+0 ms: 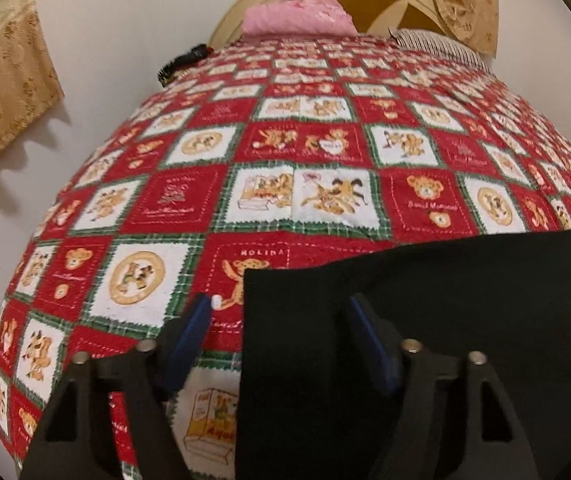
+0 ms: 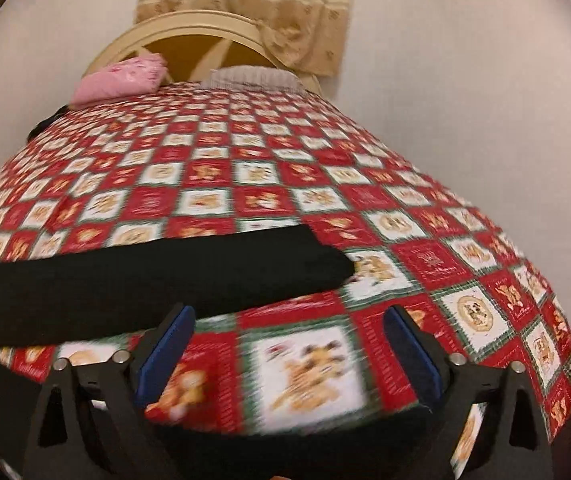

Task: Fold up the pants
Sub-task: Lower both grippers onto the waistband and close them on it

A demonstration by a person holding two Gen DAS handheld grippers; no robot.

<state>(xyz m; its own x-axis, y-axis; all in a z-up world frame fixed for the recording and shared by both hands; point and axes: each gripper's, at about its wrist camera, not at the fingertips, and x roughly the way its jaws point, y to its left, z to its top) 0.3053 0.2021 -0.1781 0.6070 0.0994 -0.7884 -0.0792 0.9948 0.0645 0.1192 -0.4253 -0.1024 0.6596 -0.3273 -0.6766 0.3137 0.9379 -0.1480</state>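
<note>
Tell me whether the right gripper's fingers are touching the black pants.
Apart. In the right wrist view the right gripper stands open over bare quilt; the black pants lie beyond the fingertips, with only patterned fabric between the blue pads.

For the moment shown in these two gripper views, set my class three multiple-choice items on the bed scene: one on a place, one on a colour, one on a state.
1. Where does the pink pillow lie?
A. at the headboard end of the bed
B. on the floor
C. on top of the pants

2. What colour are the pants?
A. white
B. black
C. pink

3. How do the right gripper jaws stand?
A. clamped on the pillow
B. apart, with only the bedspread showing between them
C. clamped on the curtain

Answers
1: A, the pillow sits against the headboard at the far end.
2: B, the cloth is plain black in both views.
3: B, the blue pads stand wide apart over the teddy-bear print, touching no cloth.
</note>
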